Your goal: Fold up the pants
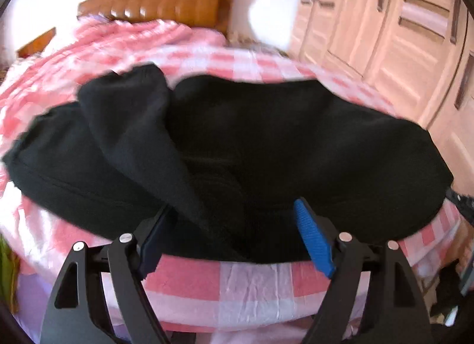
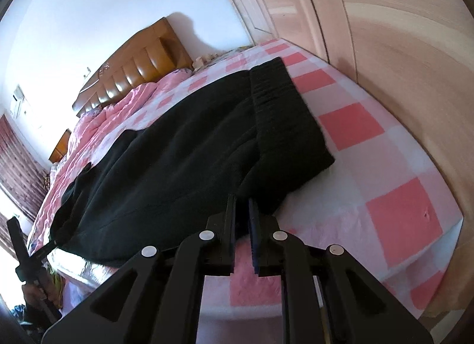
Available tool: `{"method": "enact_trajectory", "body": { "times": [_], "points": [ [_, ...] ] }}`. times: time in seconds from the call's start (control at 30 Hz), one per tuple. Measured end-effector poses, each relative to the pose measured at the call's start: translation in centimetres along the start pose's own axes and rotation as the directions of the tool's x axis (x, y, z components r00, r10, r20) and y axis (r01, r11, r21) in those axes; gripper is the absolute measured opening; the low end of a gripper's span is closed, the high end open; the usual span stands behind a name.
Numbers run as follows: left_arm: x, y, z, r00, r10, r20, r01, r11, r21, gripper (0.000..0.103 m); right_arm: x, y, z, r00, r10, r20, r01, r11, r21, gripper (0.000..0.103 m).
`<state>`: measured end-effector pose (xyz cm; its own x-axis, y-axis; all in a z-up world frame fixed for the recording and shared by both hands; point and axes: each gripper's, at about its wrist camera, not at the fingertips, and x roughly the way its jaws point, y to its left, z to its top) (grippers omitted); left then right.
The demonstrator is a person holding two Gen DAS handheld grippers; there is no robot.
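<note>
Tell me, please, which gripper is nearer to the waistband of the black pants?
Right. The right gripper sits at the pants' edge just below the waistband; the left gripper is over the leg fabric, waistband unseen.

- No legible text, labels, brands or numbers in either wrist view.
- Wardrobe doors (image 1: 385,18) carry decorative metal fittings only; not lettering.
- Blur limits reading of small details.

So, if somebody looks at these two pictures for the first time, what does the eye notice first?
First, the black pants, spread wide across the pink and white checked bedsheet, their waistband lying toward the wardrobe. Then the left gripper, open with blue pads over the pants' near edge, and the right gripper, nearly closed at the edge by the waistband.
</note>
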<state>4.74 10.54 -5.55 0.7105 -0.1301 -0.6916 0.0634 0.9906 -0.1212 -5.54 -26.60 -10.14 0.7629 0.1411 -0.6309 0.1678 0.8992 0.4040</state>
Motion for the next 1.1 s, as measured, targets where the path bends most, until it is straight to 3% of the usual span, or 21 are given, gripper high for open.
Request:
{"method": "enact_trajectory", "body": {
  "times": [0.1,0.2,0.33,0.4,0.47,0.5,0.53,0.57,0.6,0.7,0.83,0.93,1.1],
  "points": [
    [-1.6,-0.4,-0.1,0.997,0.027,0.067,-0.027,1.0,0.001,0.08,-0.4,0.7,-0.8,0.999,0.038,-0.013,-0.038,0.999,-0.004,0.013],
    [-2.7,-2.3,-0.1,0.994,0.021,0.112,-0.031,0.995,0.09,0.084,-0.4,1.2,-1.5,0.999,0.045,-0.021,-0.045,0.999,-0.007,0.013],
    [-2.1,-6.0,-0.2,0.994,-0.07,0.084,0.048,0.97,0.24,0.093,-0.2,2.6,-1.8,0.998,0.06,-0.037,-0.062,0.997,-0.05,0.013],
    [-0.5,-8.7,-0.4,0.993,-0.113,0.037,0.094,0.937,0.337,0.096,0.3,3.3,-2.0,0.996,0.071,-0.055,-0.075,0.995,-0.068,0.014],
    [0.8,-10.5,-0.8,0.994,-0.109,0.017,0.094,0.912,0.4,0.096,1.0,3.5,-2.2,0.994,0.088,-0.071,-0.092,0.994,-0.059,0.017],
    [1.4,-11.5,-1.0,0.993,-0.116,0.002,0.103,0.896,0.431,0.096,1.5,3.4,-2.3,0.993,0.087,-0.084,-0.091,0.995,-0.051,0.031],
    [2.0,-12.7,-1.1,0.988,-0.15,-0.023,0.144,0.874,0.465,0.096,2.0,3.4,-2.6,0.989,0.11,-0.097,-0.114,0.993,-0.042,0.056],
    [2.3,-13.4,-1.3,0.985,-0.17,-0.031,0.163,0.859,0.485,0.096,1.9,3.5,-2.7,0.983,0.161,-0.086,-0.165,0.985,-0.042,0.073],
    [2.6,-14.4,-1.5,0.982,-0.187,-0.039,0.18,0.839,0.514,0.096,1.8,3.8,-2.8,0.975,0.206,-0.087,-0.211,0.976,-0.045,0.099],
    [2.8,-16.3,-1.8,0.982,-0.189,-0.015,0.163,0.806,0.568,0.096,0.9,5.1,-2.9,0.986,0.166,-0.03,-0.168,0.982,-0.086,0.098],
    [2.7,-16.5,-1.2,0.976,-0.216,-0.002,0.181,0.815,0.551,0.096,0.7,6.0,-2.8,0.981,0.193,-0.032,-0.196,0.975,-0.102,0.096],
    [3.5,-16.3,-0.9,0.978,-0.207,-0.036,0.192,0.811,0.553,0.096,2.1,6.0,-3.1,0.972,0.215,-0.095,-0.222,0.972,-0.073,0.074],
    [3.9,-16.1,-1.6,0.961,-0.259,-0.099,0.269,0.787,0.555,0.091,2.7,6.7,-3.2,0.969,0.21,-0.133,-0.22,0.973,-0.064,0.071]
  ]
}}
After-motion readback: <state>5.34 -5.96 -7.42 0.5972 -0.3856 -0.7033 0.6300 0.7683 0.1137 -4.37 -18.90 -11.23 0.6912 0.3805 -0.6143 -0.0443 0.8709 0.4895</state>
